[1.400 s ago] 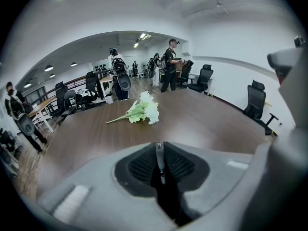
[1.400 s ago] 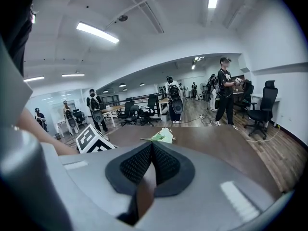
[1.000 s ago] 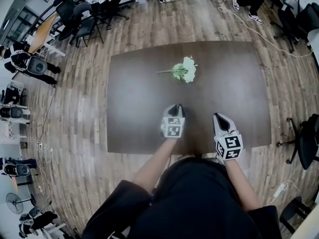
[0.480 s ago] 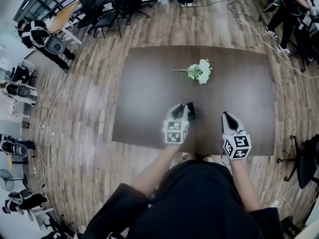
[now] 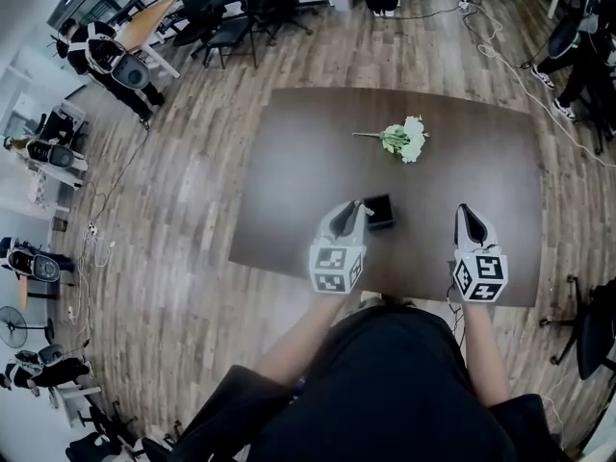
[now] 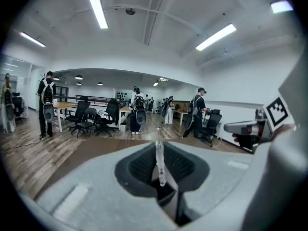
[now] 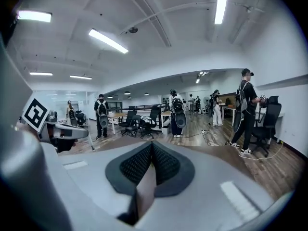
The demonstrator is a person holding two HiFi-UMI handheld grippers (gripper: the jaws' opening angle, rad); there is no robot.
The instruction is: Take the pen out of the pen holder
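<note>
A dark brown table fills the middle of the head view, standing on a pale wood-plank floor. On the table toward 12 o'clock lies a sprig of white flowers with green leaves, its stem pointing to 9 o'clock. At 11 o'clock black office chairs cluster by desks, and at 10 o'clock stands a person wearing a backpack. A white cable trails over the floor at 1 o'clock. A standing fan sits at 8 o'clock and another black chair at 4 o'clock. In the left gripper view, strip lights run along the white ceiling.
</note>
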